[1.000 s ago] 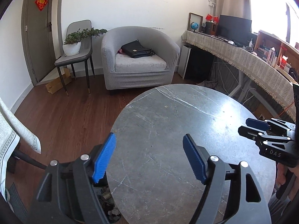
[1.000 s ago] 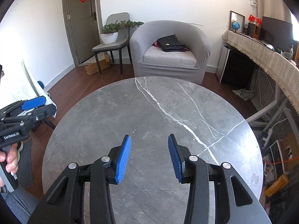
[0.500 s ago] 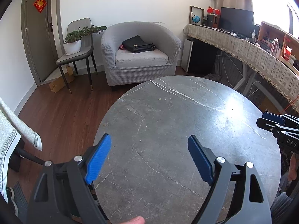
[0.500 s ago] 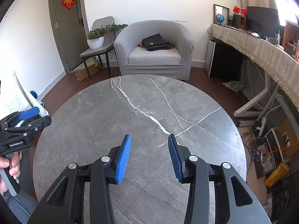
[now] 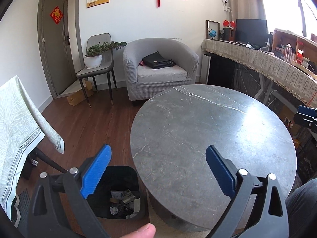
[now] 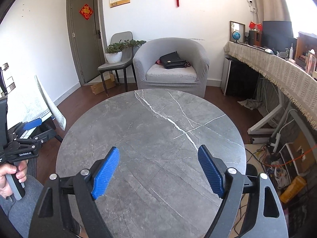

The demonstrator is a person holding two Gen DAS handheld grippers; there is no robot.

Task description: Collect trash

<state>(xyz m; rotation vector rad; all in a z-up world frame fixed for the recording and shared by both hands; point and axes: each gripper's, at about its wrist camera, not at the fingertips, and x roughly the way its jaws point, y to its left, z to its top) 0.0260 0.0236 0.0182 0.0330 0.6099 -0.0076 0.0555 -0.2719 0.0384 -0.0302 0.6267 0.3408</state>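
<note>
— What containers are there, and what is in them?

— One black trash bin (image 5: 126, 173) stands on the wood floor just beside the round grey marble table (image 5: 208, 130), below its left edge as the left wrist view has it. In it lie crumpled paper scraps and small bits of trash (image 5: 123, 202); I cannot count the pieces. A white pot (image 5: 93, 61) holding one green plant sits on the grey chair (image 5: 99, 69) by the door.

— And the tongs?

— Two. The left gripper (image 5: 158, 168) is spread wide, its jaws having just been opening, with nothing between the blue pads; its left pad hangs over the bin, its right pad over the tabletop. The right gripper (image 6: 158, 170) has also just been opening and stands wide above the table, holding nothing.

— Anything else, counted?

— One grey armchair (image 6: 172, 67) with one black handbag (image 6: 172, 60) on its seat, and one cardboard box (image 6: 103, 85) on the floor by the chair.
</note>
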